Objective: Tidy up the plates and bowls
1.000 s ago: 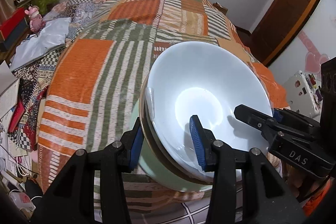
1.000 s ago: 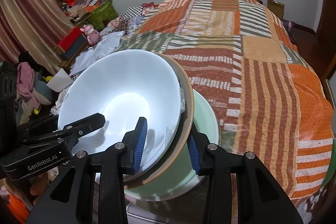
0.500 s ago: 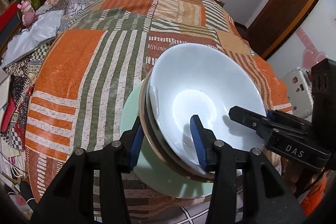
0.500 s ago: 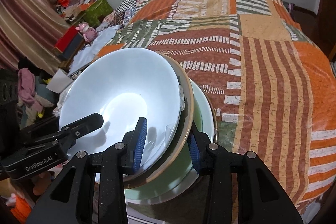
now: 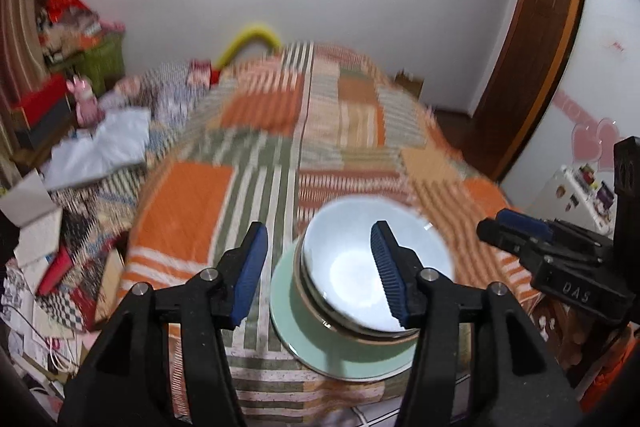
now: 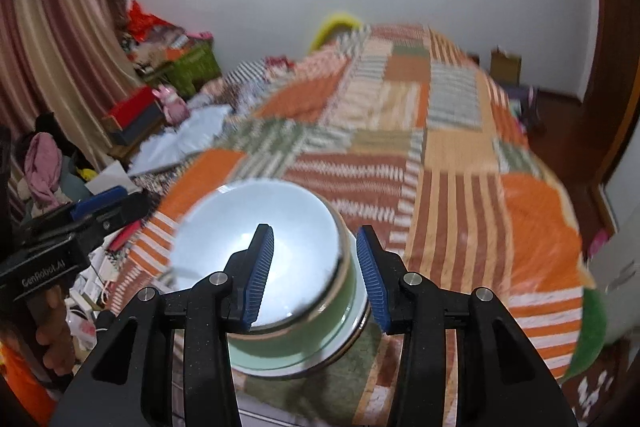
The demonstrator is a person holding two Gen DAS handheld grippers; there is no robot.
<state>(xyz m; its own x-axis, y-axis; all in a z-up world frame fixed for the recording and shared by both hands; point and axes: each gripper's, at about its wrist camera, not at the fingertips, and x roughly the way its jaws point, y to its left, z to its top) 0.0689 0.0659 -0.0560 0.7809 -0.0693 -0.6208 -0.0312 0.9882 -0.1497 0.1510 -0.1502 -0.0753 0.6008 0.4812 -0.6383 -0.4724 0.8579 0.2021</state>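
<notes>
A white bowl (image 5: 360, 267) was seen nested in a tan-rimmed bowl (image 5: 320, 315), the pair stacked on a pale green plate (image 5: 304, 331) at the near edge of a bed. On the body of the right gripper (image 5: 520, 227), as seen from the left wrist, the letters "DAS" could be read; on the left gripper (image 6: 100, 203), as seen from the right wrist, "GenRobot.AI" was printed. The jaws of both grippers were opening, with blue ribbed pads (image 5: 250, 267) set apart and clear of the dishes; nothing was clamped or touched by either, the stack being seen below and beyond the fingers. The bed was covered by a patchwork quilt (image 5: 200, 195) of orange, green and striped squares. Clutter was piled at the left by a striped curtain (image 6: 52, 47); a wooden door (image 5: 540, 27) stood at the right, against white walls.
</notes>
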